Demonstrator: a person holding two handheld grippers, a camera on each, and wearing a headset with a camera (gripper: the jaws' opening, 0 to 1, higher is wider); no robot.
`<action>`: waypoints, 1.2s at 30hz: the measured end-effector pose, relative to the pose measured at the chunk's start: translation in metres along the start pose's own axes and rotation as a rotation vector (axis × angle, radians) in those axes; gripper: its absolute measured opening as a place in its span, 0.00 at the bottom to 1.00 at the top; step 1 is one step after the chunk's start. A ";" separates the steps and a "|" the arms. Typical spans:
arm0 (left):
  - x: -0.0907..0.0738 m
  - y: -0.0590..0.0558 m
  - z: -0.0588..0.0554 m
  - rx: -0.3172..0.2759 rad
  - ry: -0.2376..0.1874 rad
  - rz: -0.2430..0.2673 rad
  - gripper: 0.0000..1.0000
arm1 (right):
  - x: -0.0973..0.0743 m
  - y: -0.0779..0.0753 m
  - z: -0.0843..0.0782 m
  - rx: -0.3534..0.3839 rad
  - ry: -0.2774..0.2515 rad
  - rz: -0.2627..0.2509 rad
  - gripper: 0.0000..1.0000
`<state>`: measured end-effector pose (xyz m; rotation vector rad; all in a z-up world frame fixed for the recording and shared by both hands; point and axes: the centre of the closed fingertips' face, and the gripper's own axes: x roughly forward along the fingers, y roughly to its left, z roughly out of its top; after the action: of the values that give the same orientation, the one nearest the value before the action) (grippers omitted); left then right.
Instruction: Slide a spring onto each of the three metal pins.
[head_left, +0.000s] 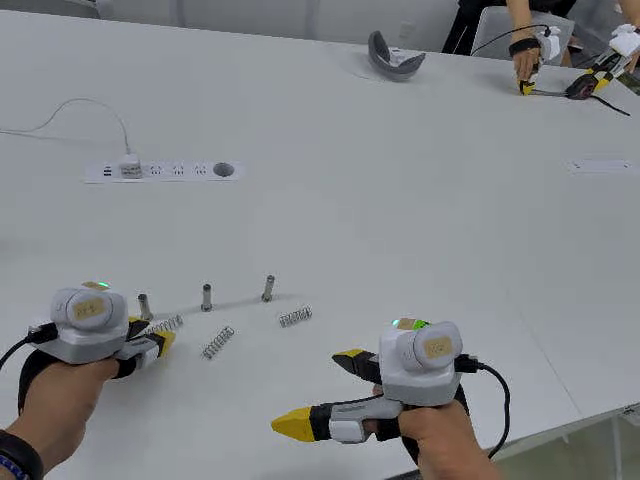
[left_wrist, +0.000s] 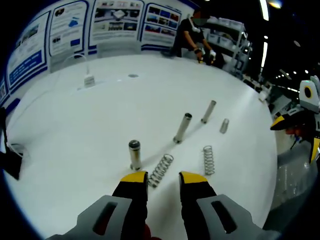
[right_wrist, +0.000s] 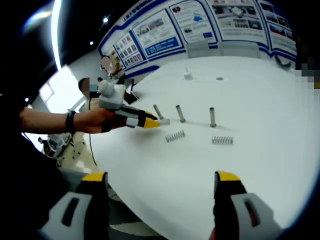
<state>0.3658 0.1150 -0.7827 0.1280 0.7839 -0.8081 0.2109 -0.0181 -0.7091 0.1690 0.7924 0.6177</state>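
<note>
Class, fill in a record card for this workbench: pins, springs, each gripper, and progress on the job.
Pins: left pin, middle pin, right pin, all upright and bare
Springs: left spring, middle spring, right spring, all lying flat on the table
Left gripper: open, tips by the left spring's end
Right gripper: open wide, holding nothing, apart from the parts
Progress: no spring on a pin yet

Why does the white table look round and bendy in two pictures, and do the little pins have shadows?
Left gripper view: the fisheye lens curves the white table and tilts the upright metal pins. Right gripper view: same bending, plus glare from a ceiling light strip. Head view: table edges straight, pins cast faint soft shadows.
</note>
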 end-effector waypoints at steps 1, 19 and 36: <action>0.001 0.001 -0.002 0.010 0.010 0.005 0.24 | 0.000 0.000 0.000 0.002 -0.001 -0.001 0.89; 0.005 0.007 -0.009 0.101 0.042 0.043 0.11 | 0.001 0.003 -0.006 0.008 0.003 0.004 0.88; -0.018 0.004 -0.038 0.103 0.077 0.067 0.11 | -0.001 0.005 -0.008 0.007 0.003 0.001 0.88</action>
<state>0.3392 0.1432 -0.7987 0.2775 0.8058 -0.7839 0.2025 -0.0149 -0.7124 0.1746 0.7970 0.6162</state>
